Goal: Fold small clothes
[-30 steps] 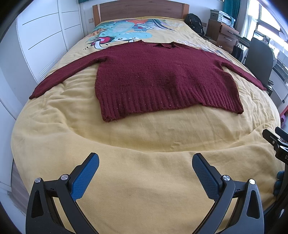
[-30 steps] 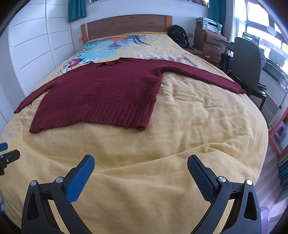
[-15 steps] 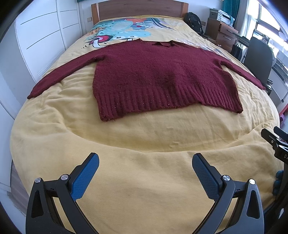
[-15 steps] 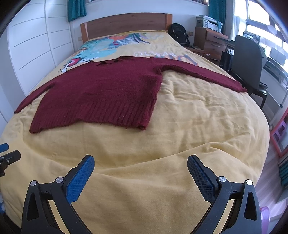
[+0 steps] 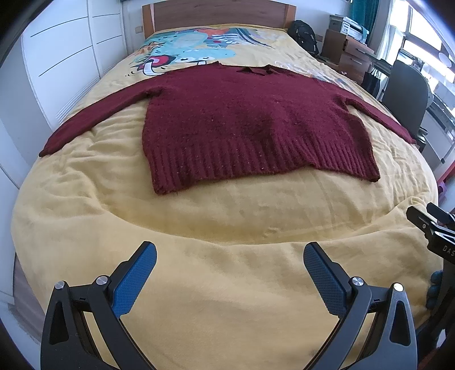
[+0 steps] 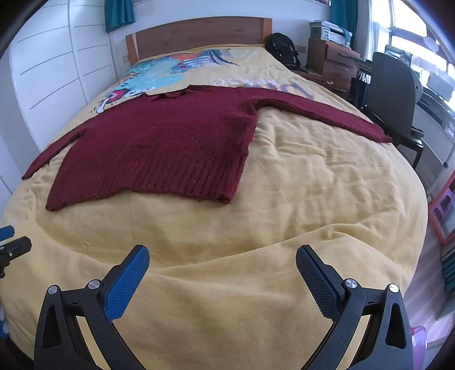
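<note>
A dark maroon knitted sweater lies flat and face-up on a bed covered by a yellow blanket with a cartoon print, collar towards the wooden headboard, ribbed hem towards the cameras, both sleeves spread outwards; the left sleeve cuff reaches near the blanket's left edge beside the white panelled wardrobe, the right sleeve runs to the right edge near a dark office chair. A broad band of bare blanket lies between the hem and both grippers, and more open blanket sits right of the sweater's body under the right sleeve. The left gripper hovers over the foot of the bed, blue-padded fingers spread wide and holding nothing; the right gripper likewise, wide apart and empty. The left wrist view shows the whole sweater centred; the right wrist view shows it off to the left, plus a black backpack and wooden drawers beside the bed.
</note>
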{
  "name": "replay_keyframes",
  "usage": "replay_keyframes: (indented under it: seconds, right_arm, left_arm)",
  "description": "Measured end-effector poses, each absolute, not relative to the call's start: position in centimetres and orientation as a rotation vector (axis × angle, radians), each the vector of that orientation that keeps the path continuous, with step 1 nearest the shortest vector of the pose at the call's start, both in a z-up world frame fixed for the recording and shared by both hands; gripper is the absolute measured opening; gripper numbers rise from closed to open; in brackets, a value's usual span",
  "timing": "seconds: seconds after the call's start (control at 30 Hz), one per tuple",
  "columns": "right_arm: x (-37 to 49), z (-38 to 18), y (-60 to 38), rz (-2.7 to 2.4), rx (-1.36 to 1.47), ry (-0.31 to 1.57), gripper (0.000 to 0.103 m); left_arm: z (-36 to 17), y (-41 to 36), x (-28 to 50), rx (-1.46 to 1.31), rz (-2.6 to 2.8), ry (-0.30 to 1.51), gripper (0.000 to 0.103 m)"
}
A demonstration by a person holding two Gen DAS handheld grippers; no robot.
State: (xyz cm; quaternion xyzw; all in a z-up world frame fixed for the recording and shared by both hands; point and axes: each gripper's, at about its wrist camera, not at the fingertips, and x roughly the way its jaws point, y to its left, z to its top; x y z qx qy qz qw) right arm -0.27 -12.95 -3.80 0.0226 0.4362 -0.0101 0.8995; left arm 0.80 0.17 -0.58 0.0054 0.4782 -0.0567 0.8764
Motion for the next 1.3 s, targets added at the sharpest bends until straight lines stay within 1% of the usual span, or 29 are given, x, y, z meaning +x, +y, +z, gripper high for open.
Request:
replay_keyframes:
  seconds: [0.37, 0.67, 0.97, 1.3]
  right_arm:
    - [0.1, -3.5, -13.0, -0.015, 0.055, 0.914, 0.103]
    - [1.5, -1.5, -14.3, -0.010, 0.099, 0.907, 0.103]
    - [6.0, 0.8, -18.9, -0.067, 0.158, 0.850, 0.103]
    - [12.2, 0.7, -26.3, -0.169, 0.217, 0.821, 0.103]
  left_arm:
    - [-0.3, 0.3, 1.5, -0.003, -0.144, 1.018, 0.102]
    - [0.9, 0.5, 2.7, 0.002, -0.133, 1.010, 0.102]
    - [2.9, 0.9, 6.2, 0.008, -0.102, 0.971, 0.102]
    - [5.1, 0.6, 10.8, 0.008, -0.103, 0.933, 0.102]
